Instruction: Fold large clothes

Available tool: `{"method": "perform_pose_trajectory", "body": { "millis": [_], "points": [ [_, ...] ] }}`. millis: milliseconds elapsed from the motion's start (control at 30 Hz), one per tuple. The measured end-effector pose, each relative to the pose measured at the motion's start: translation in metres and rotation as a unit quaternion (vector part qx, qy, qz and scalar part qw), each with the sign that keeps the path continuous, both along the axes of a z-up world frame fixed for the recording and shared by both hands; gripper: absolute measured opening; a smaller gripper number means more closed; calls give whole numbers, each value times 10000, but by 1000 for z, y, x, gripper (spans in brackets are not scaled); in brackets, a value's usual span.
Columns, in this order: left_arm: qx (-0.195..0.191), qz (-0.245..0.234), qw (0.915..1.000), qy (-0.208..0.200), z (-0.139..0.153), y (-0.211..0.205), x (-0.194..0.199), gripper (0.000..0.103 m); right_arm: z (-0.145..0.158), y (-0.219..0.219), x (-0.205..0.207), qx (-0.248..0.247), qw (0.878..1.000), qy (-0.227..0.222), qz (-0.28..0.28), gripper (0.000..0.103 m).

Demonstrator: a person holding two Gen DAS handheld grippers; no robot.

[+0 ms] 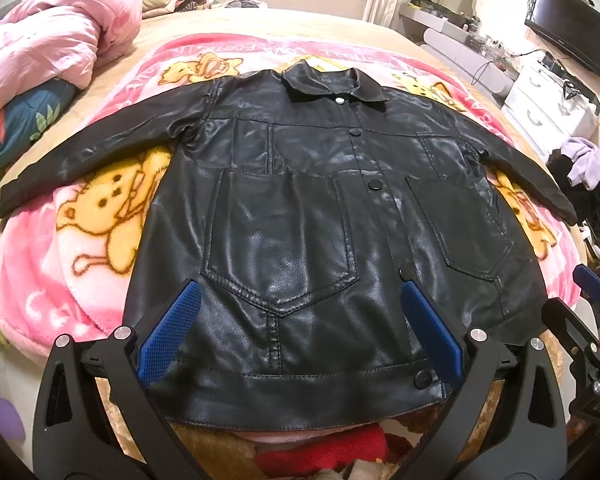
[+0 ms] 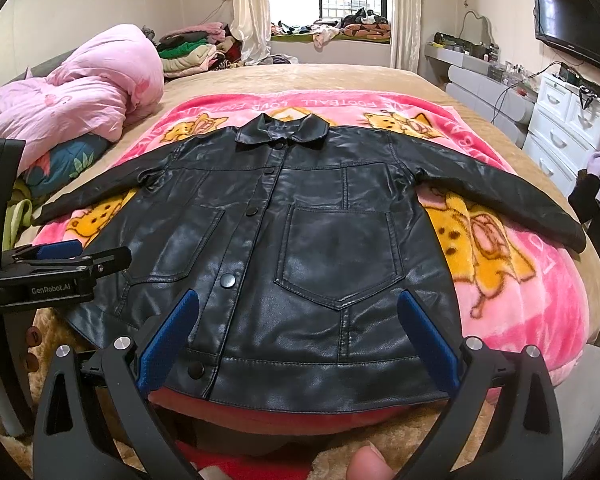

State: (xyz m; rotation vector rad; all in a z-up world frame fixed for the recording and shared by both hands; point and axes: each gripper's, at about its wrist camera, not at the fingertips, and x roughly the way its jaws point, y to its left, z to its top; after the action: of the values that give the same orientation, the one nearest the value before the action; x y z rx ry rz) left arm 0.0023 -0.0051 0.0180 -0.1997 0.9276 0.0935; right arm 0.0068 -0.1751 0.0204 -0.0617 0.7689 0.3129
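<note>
A black leather jacket (image 1: 300, 208) lies flat and buttoned, front up, on a pink cartoon blanket (image 1: 80, 240), sleeves spread to both sides, collar at the far end. It also shows in the right wrist view (image 2: 300, 240). My left gripper (image 1: 300, 292) is open, hovering over the jacket's lower left half near the hem. My right gripper (image 2: 298, 300) is open, hovering over the lower right half near the hem. The right gripper shows at the right edge of the left wrist view (image 1: 592, 284); the left gripper shows at the left of the right wrist view (image 2: 60, 256).
The blanket lies on a beige bed (image 2: 300, 76). A pink duvet (image 2: 84, 92) is bunched at the left. White drawers (image 2: 568, 128) and a wall TV (image 2: 572, 20) stand at the right. A clothes pile (image 1: 580, 168) sits by the right bed edge.
</note>
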Motion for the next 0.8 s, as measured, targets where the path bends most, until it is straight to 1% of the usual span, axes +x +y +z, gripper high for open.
{"method": "perform_pose_trajectory", "body": {
  "millis": [800],
  "points": [
    [32,-52,10000,-47,1,-3,1,94,9,6,-2,28,10000,-76,6,99]
  ]
}}
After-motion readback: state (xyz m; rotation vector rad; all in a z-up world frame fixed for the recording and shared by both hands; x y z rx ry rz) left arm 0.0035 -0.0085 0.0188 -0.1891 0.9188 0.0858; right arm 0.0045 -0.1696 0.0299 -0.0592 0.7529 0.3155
